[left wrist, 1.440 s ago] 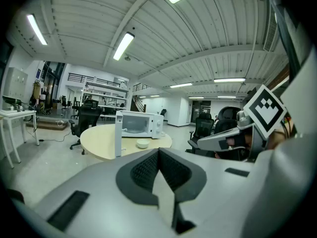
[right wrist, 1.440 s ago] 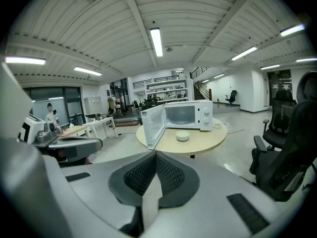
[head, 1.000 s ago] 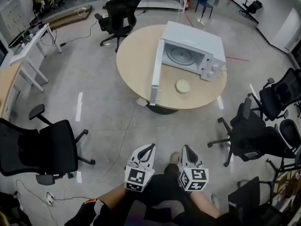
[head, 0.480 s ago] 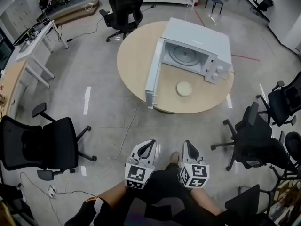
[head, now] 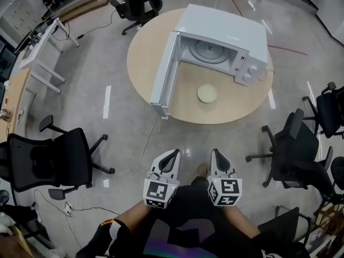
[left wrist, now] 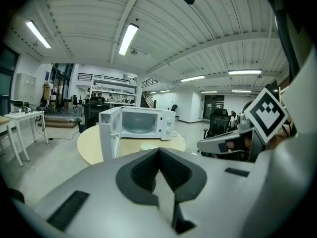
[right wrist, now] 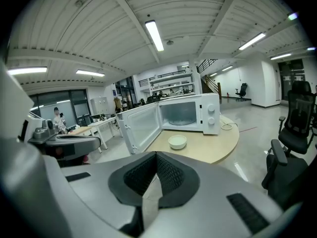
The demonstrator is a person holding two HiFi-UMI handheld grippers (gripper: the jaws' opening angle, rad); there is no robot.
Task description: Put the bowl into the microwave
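A pale round bowl point(head: 207, 93) sits on the round wooden table point(head: 183, 102), in front of the white microwave point(head: 223, 28). The microwave's door point(head: 164, 74) stands wide open to the left, and a glass turntable shows inside. My left gripper point(head: 172, 155) and right gripper point(head: 215, 153) are held low over the floor, well short of the table, both shut on nothing. In the left gripper view the bowl point(left wrist: 148, 146) lies beyond the shut left gripper point(left wrist: 159, 153). In the right gripper view the bowl point(right wrist: 177, 142) lies ahead of the right gripper point(right wrist: 156, 155).
Black office chairs stand to the left point(head: 48, 160) and right point(head: 295, 149) of me, and another point(head: 140, 1) beyond the table. A cable point(head: 145, 144) runs across the floor from the table's edge. A white desk point(head: 37, 42) stands at the far left.
The table, microwave and bowl have come nearer and loom larger in the head view. Both grippers keep their low place, still shut.
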